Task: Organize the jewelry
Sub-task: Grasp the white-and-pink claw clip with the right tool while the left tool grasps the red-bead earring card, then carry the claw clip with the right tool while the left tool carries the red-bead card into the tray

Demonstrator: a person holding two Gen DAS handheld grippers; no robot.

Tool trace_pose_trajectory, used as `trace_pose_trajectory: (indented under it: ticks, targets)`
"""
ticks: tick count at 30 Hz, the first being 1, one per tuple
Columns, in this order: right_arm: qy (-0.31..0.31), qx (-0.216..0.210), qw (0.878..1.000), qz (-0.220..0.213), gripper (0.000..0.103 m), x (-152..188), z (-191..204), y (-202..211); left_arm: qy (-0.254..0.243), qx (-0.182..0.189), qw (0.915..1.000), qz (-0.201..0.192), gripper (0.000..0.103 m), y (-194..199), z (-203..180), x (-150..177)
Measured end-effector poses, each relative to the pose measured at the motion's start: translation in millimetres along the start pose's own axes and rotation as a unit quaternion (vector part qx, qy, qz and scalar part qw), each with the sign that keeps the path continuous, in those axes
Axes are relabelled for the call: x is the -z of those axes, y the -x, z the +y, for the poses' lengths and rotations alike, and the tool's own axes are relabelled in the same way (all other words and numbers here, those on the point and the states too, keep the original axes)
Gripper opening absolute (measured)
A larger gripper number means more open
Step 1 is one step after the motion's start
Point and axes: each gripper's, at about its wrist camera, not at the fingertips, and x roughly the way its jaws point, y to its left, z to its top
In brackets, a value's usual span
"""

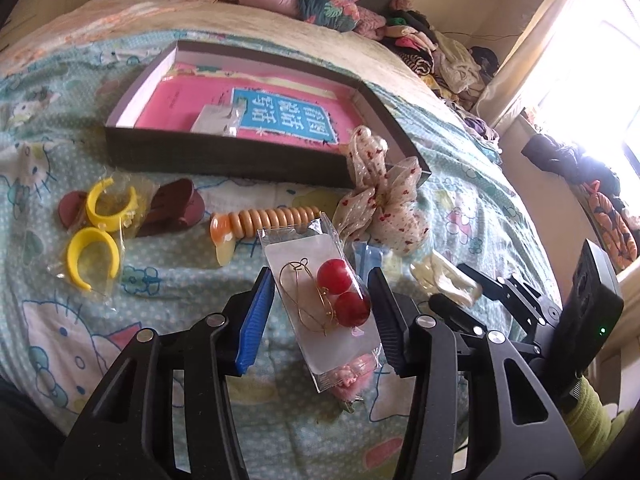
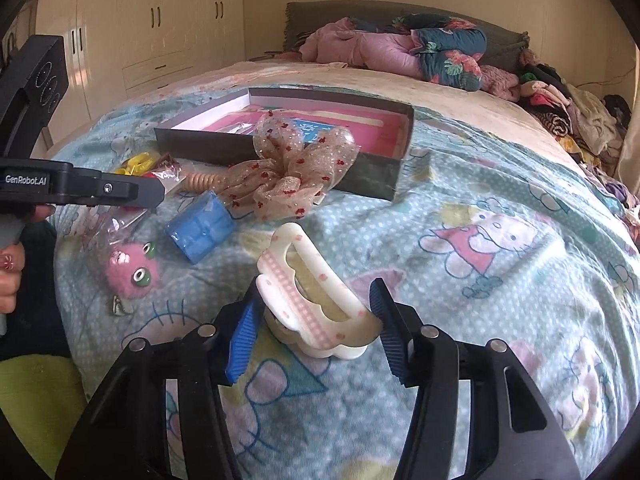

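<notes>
Room: a bedroom with cream wardrobe doors [image 2: 152,32] along the far wall and a bright window [image 1: 592,60] off to one side.
Bed: covered by a pale blue cartoon-cat sheet [image 2: 480,240]; a pink and floral quilt [image 2: 400,52] is bunched at the head, and loose clothes [image 2: 560,108] are heaped along one edge.
Box: a shallow dark-sided tray box [image 1: 224,156] lies open on the sheet, with a pink card bearing a blue label in it and a small clear packet on top.
Scattered pieces: a sheer spotted bow scrunchie [image 2: 292,168] leans against the box's near corner; two yellow cuffs in a clear bag [image 1: 100,232], a dark red clip [image 1: 172,208], a tan beaded piece [image 1: 276,216], a blue clip [image 2: 200,232] and a pink fuzzy toy clip [image 2: 132,268] lie on the sheet.
Left gripper [image 1: 320,308]: part closed, its blue pads on either side of the packet of red ball earrings [image 1: 320,300]; the right pad touches the packet's edge, while the left pad seems just clear, so I cannot tell whether it is truly held.
Right gripper [image 2: 316,320]: part closed around the white and pink hair claw [image 2: 312,304], both pads against its ends; the claw lies on the sheet.
</notes>
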Motion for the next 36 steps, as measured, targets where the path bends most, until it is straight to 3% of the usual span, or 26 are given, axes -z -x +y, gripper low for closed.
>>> trace_pose_trajectory:
  ticks: [16,36]
  targets:
    - [-0.004,0.000,0.999,-0.033,0.052,-18.8,18.8,31.2,-0.032,-0.028,0.9976,-0.054,0.040,23.8,4.8,-11.9]
    - [-0.005,-0.019,0.998,-0.064,0.052,-85.3,47.6,9.6,-0.007,-0.055,0.9943,-0.092,0.040,43.7,52.4,-50.3]
